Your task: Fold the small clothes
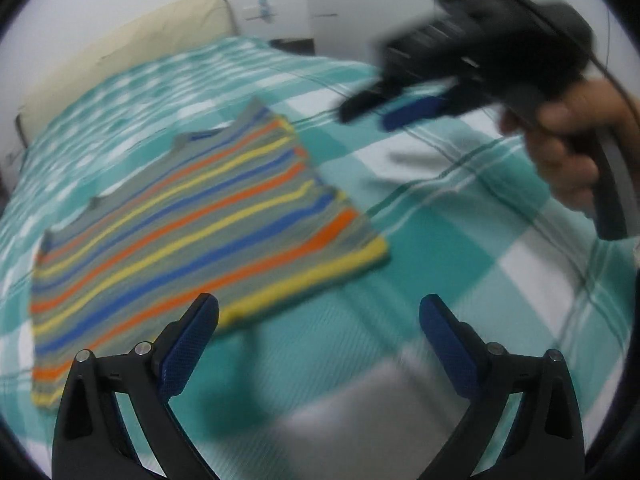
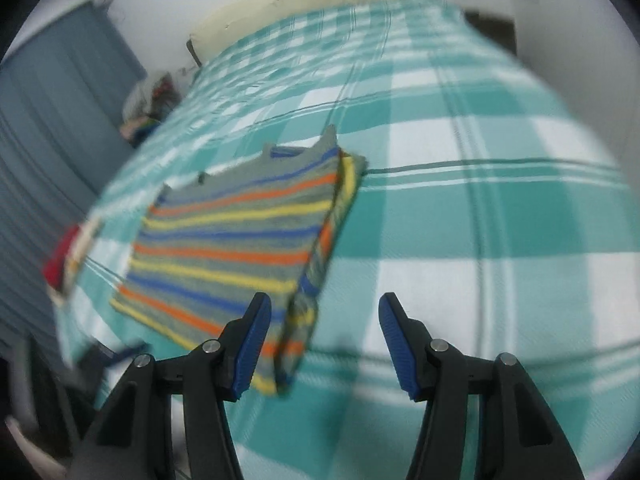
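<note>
Striped knit top [image 1: 192, 224], grey with orange, yellow and blue bands, lies flat on the bed's teal-and-white checked bedspread [image 1: 460, 264]. The right wrist view shows its right side doubled over, a second layer of stripes showing along that edge [image 2: 320, 264]; so a lengthwise fold looks made, with the neckline end pointing toward the cream headboard [image 1: 132, 52]. Flat and squared like this, the top is likely laid out for the next fold.

Left gripper [image 1: 320, 320]: fingers spread wide, nothing between them, hovering over the hem-side corner of the top. Placement suggests it is lined up to take the hem.

Right gripper [image 2: 324, 320]: fingers likewise apart and empty, above the top's folded right edge near the hem. From the left wrist view it appears [image 1: 396, 110] held in a hand [image 1: 568, 152], up in the air to the right of the top, clear of the cloth.

Both views are motion-blurred, so fine creases can't be read. A red-and-white item [image 2: 68, 256] lies left of the top at the bed's edge; what it is, cannot tell.
</note>
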